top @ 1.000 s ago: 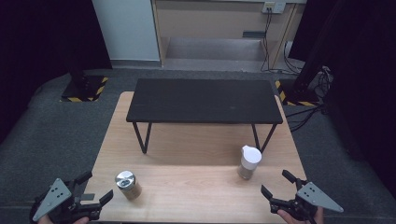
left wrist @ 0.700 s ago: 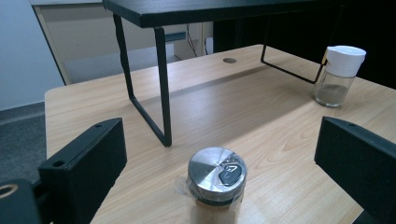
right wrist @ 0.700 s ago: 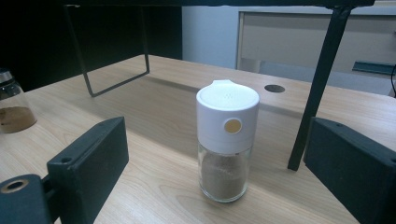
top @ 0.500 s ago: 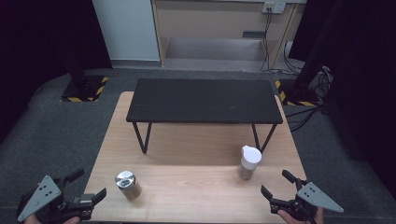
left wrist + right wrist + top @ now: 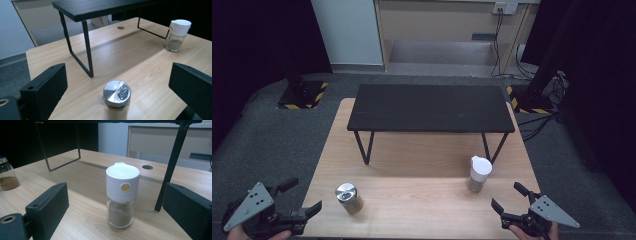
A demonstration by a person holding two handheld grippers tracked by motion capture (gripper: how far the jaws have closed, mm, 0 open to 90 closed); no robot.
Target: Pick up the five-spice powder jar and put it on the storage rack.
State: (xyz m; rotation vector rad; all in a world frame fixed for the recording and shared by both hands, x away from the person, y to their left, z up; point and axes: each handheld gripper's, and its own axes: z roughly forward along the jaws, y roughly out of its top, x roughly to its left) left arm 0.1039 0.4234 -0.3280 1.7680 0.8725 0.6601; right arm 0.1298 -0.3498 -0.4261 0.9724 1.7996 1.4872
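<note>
Spice jars: silver-lidded jar stands near front left of table, white-capped jar front right. Both small glass, likely light, slippery, breakable; grip mid-body. Left gripper and right gripper gape wide, empty.

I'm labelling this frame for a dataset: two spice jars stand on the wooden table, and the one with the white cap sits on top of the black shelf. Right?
Not quite. The jar with the white cap stands on the wooden table, in front of the black shelf, not on it; the high view shows this. The other jar, metal-lidded, stands on the table too.
</note>
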